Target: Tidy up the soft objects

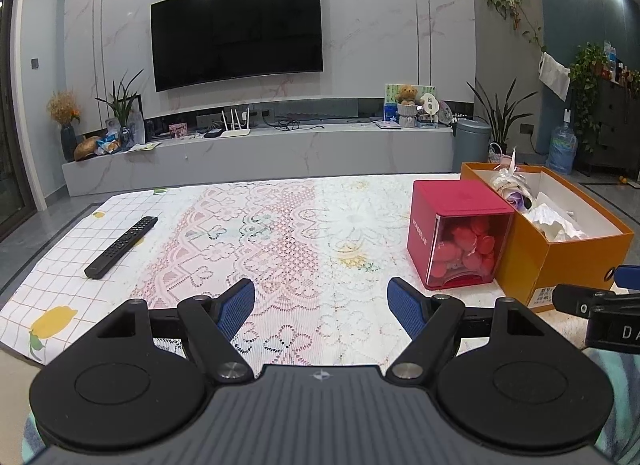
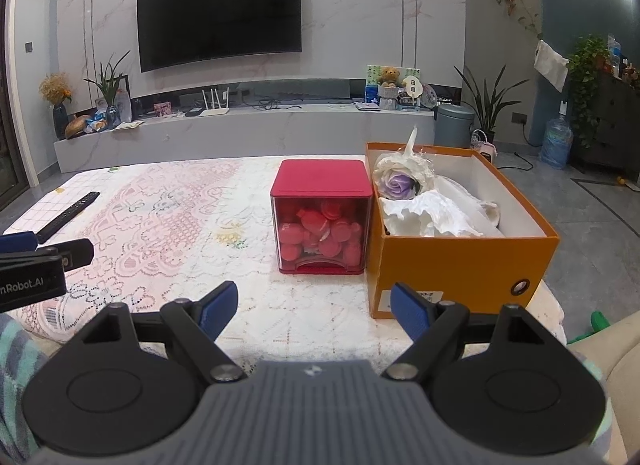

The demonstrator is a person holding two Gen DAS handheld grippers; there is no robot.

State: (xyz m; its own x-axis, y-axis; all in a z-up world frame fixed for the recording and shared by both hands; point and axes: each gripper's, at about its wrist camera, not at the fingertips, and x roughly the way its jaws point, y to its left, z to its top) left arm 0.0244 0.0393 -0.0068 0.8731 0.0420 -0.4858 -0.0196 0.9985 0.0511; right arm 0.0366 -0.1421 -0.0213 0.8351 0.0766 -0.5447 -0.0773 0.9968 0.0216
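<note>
An orange cardboard box [image 2: 460, 261] [image 1: 560, 257] stands on the right of the table, holding a purple-and-white fabric flower [image 2: 398, 181] [image 1: 514, 195] and crumpled white soft material [image 2: 432, 213] [image 1: 556, 221]. Touching its left side is a red box with a clear front [image 2: 322, 221] [image 1: 460, 237], full of red soft pieces. My left gripper [image 1: 320, 301] hovers open over the lace cloth, nothing between its blue pads. My right gripper [image 2: 314, 305] is open too, just short of the red box and the orange box's near corner.
A black remote [image 1: 120, 247] [image 2: 70, 213] lies at the table's left on the patterned tablecloth [image 1: 280, 233]. Beyond the table are a TV [image 1: 236, 33], a long low console and a grey bin [image 1: 472, 141]. A sofa edge [image 2: 616, 345] is at lower right.
</note>
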